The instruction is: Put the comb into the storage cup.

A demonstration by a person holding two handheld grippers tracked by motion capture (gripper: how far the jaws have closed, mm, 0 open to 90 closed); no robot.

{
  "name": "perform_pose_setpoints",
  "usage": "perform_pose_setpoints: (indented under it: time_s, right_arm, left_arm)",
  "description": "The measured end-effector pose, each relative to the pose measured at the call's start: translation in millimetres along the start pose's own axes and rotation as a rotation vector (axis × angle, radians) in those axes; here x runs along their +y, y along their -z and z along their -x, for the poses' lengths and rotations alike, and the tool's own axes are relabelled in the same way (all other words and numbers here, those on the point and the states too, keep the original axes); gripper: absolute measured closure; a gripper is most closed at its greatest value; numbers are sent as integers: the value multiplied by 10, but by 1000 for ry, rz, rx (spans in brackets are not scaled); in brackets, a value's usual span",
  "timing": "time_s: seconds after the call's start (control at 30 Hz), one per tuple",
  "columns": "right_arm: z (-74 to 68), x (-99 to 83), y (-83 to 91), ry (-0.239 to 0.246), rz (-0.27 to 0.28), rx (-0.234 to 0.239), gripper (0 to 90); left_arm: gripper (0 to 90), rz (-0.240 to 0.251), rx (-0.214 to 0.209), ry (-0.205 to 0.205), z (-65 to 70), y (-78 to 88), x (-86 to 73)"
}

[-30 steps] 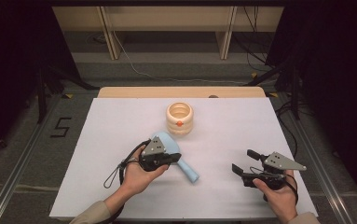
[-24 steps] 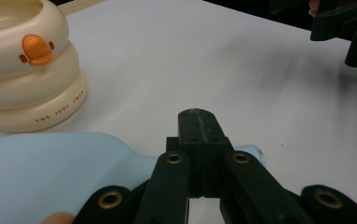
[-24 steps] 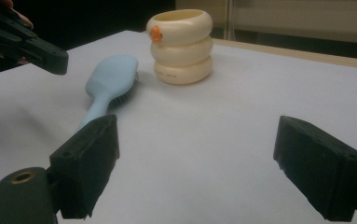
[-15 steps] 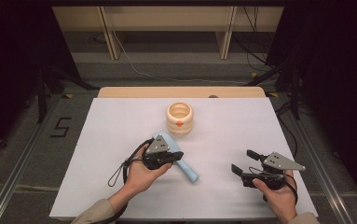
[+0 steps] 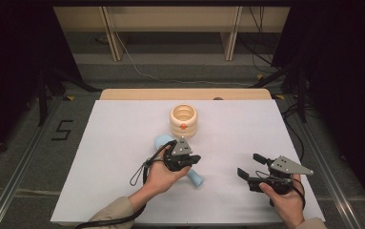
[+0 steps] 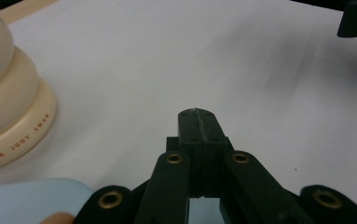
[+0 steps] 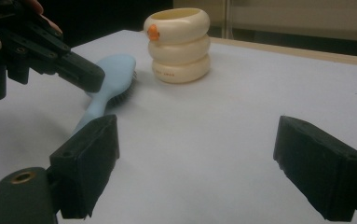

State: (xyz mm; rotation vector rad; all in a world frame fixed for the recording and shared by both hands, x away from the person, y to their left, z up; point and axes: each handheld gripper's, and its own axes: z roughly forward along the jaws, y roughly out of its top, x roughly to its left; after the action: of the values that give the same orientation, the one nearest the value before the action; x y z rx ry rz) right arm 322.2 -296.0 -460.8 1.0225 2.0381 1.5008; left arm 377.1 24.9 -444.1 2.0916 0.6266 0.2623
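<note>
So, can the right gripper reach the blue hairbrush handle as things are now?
Probably yes. The right gripper is open and bare table lies between it and the hairbrush, though the shut left gripper hovers over the handle.

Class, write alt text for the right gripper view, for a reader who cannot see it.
Two black jaws of the right gripper stand wide apart over a white table. Beyond them a light blue hairbrush lies beside a cream ringed container with an orange spot. At upper left the left gripper, jaws shut, hovers above the hairbrush.
</note>
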Motion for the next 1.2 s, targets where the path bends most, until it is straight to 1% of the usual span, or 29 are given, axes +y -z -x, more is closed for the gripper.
perform_pose_setpoints:
  time_s: [0.2,0.43,0.57,0.8,0.97,1.0,1.1,1.2]
  right_arm:
    - [-1,0,0,0,-1,1,150]
    - [0,-4,0,-5,1,2,150]
    - [0,-4,1,-4,2,2,150]
    - [1,-4,1,-5,2,3,150]
    - [1,-4,2,-6,-1,3,150]
    - [1,-5,2,-5,-2,3,150]
    - [2,-7,1,-5,-2,4,150]
    - [0,-7,1,-7,-4,6,150]
  left_arm:
    - [900,-45,-15,22,49,-136,-10]
    - [900,-103,-27,46,64,-245,-85]
    - [900,-123,-29,44,77,-285,-112]
    - [900,-158,-40,45,99,-330,-113]
    - [900,-192,-34,34,112,-359,-107]
    - [900,-196,-36,39,116,-368,-108]
    - [900,-226,-34,36,121,-385,-112]
    - [900,-239,-32,34,127,-385,-105]
